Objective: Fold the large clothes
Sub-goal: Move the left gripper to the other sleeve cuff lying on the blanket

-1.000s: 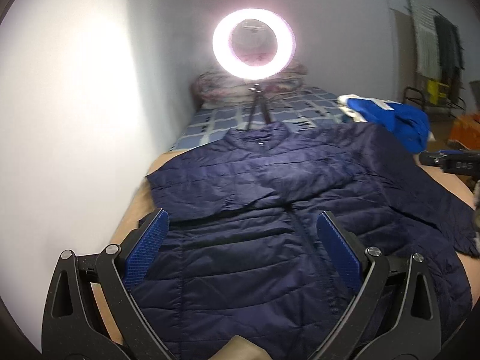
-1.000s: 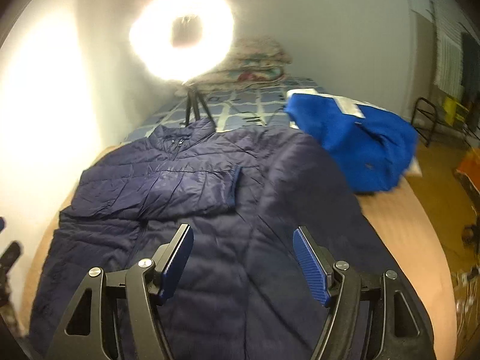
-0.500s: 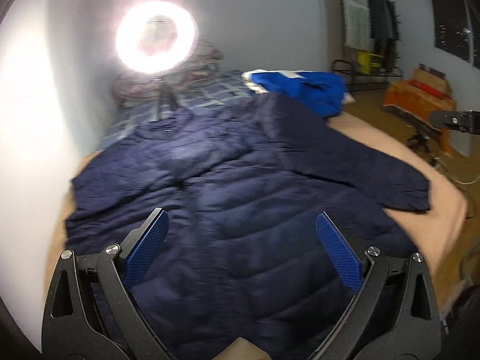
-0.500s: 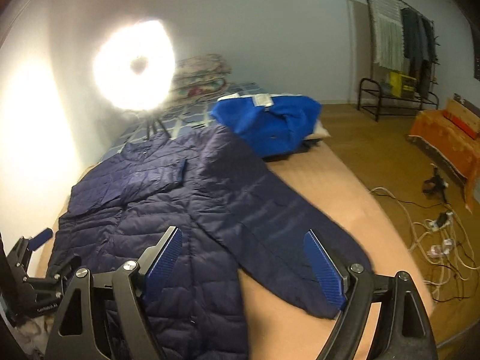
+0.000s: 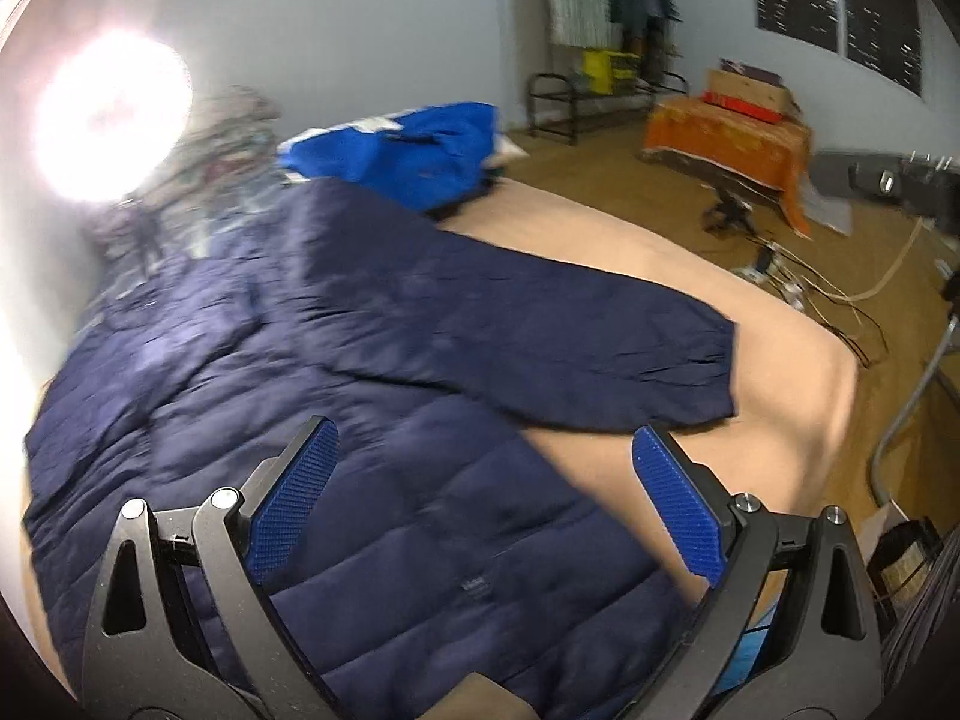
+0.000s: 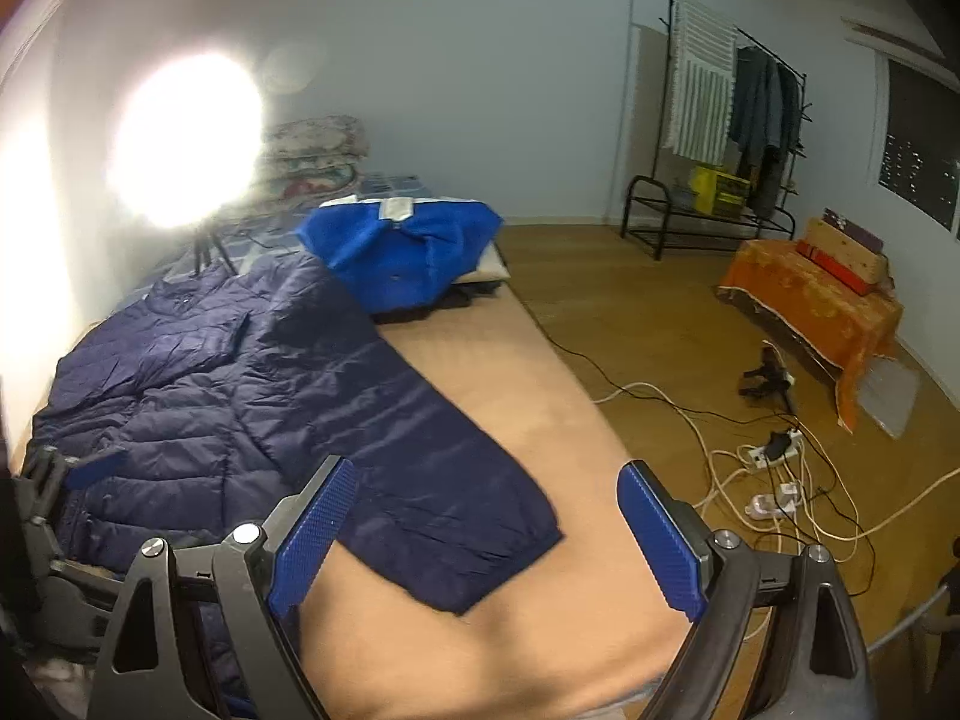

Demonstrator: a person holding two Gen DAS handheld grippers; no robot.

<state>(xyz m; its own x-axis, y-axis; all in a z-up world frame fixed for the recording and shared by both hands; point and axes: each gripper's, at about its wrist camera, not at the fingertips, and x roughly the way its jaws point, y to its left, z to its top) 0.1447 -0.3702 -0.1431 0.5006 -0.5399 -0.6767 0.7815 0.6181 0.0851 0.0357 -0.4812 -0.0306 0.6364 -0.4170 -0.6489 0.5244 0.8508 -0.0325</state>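
Observation:
A navy quilted jacket lies flat on the tan bed. One sleeve is folded across its chest; the other sleeve stretches out over the sheet, its cuff near the bed edge. My left gripper is open and empty above the jacket's lower body, near that sleeve. My right gripper is open and empty above the sleeve's cuff. The left gripper also shows at the left edge of the right wrist view.
A blue garment lies on the bed beyond the jacket. A bright ring light on a tripod stands at the bed's head by folded bedding. Cables and power strips lie on the wooden floor; an orange-covered bench and clothes rack stand beyond.
Both grippers have swung to the right, from over the jacket's body toward the outstretched sleeve and the bed's right edge. Both stay open. The jacket has not moved.

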